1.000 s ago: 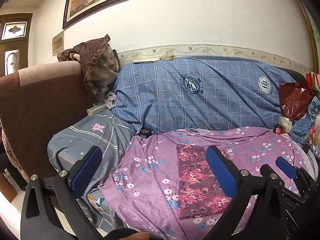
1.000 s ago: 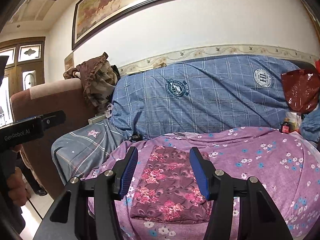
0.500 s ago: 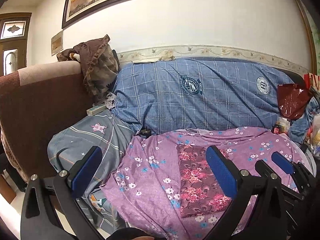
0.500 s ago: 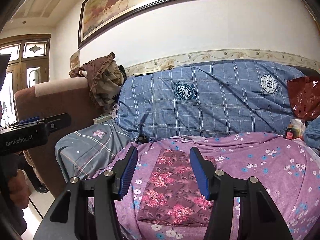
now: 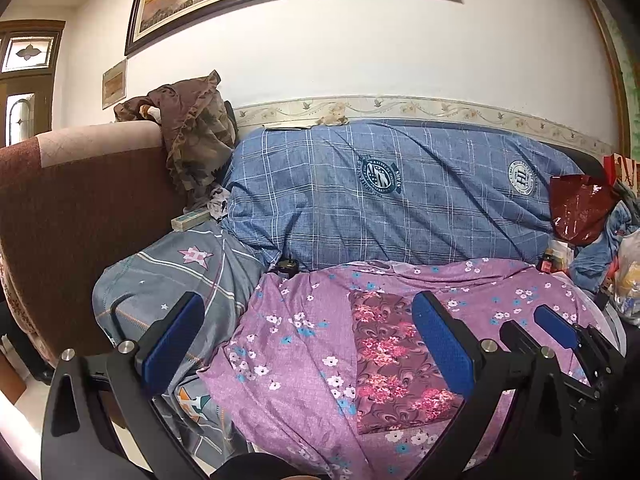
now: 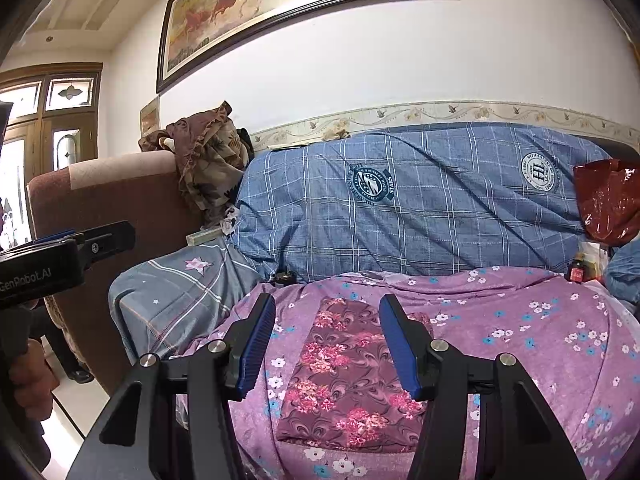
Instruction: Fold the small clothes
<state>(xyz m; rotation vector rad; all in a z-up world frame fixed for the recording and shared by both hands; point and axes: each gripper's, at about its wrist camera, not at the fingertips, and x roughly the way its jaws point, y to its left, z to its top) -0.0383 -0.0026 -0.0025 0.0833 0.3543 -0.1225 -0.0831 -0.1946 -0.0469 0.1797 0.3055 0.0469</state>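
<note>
Left gripper (image 5: 310, 340) has its blue-padded jaws spread wide, nothing between them, held in the air above the near edge of the sofa seat. Right gripper (image 6: 328, 344) also gapes, jaws a bit narrower, empty, hovering over the cloth without touching it. In the left wrist view the right gripper's blue fingers (image 5: 554, 326) show at the far right, near the seat's right side.

Folded maroon floral cloth (image 6: 348, 380) lies flat on the purple flower-print sheet (image 6: 540, 340) that covers the seat. It is a neat elongated rectangle, long side running near to far, with pink flower clusters over a dark swirl pattern, edges straight, surface smooth with only a slight rumple at the far end. In the left wrist view the same cloth (image 5: 384, 356) sits right of centre, partly behind the right-hand finger (image 5: 440, 344).

Blue checked cover with round badges (image 5: 400, 196) drapes the sofa back behind. Grey striped pillow with star patch (image 5: 168, 280) rests to the left of the sheet, touching it. Brown ruffled fabric (image 5: 196, 148) hangs over the brown armrest (image 5: 80, 208). Red plastic bag (image 5: 580, 208) sits at the far right. Framed horse painting (image 6: 288, 4) hangs on the wall above.
</note>
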